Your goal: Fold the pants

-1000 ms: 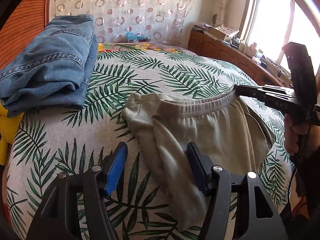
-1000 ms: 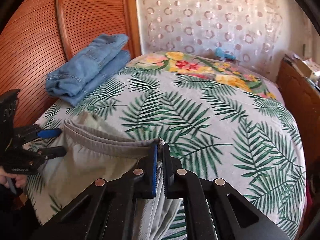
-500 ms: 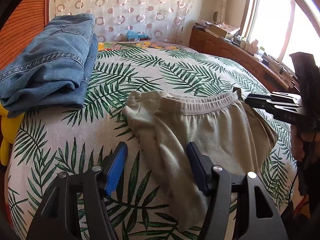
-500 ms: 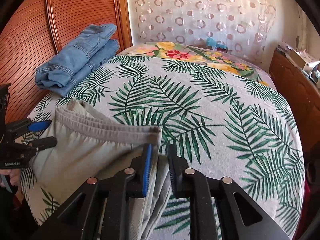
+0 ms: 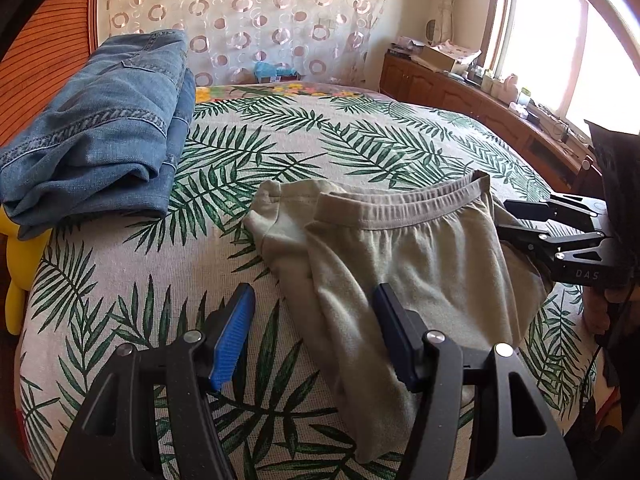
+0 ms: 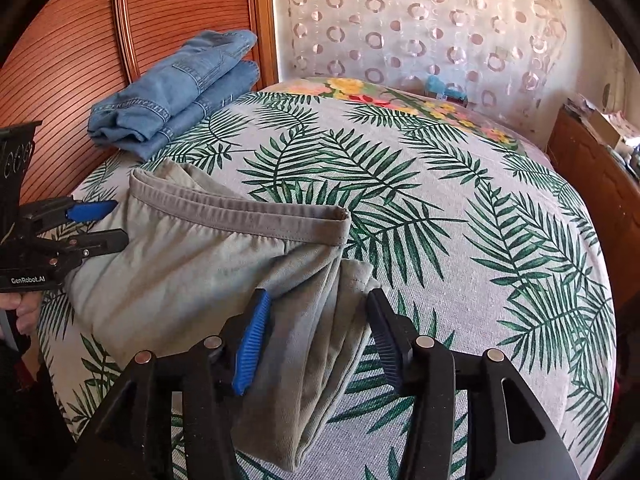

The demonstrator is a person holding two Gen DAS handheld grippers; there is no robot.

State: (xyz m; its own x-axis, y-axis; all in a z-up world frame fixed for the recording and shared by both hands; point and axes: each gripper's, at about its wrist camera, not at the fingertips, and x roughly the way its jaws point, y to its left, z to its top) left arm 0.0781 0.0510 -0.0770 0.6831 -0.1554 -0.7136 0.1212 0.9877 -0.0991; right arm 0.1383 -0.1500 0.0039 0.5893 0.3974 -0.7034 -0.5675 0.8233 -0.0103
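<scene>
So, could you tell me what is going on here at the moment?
A person with a handheld gripper in each hand is folding grey pants on a bed with a palm-leaf cover. The pants lie flat, waistband towards the headboard. The left gripper and the right gripper are both open and hold nothing, each hovering over one side of the pants. Folded jeans sit near the headboard.

My right gripper has let go of the waistband and spread wide, backing toward the lower frame; the grey pants now lie flat.
</scene>
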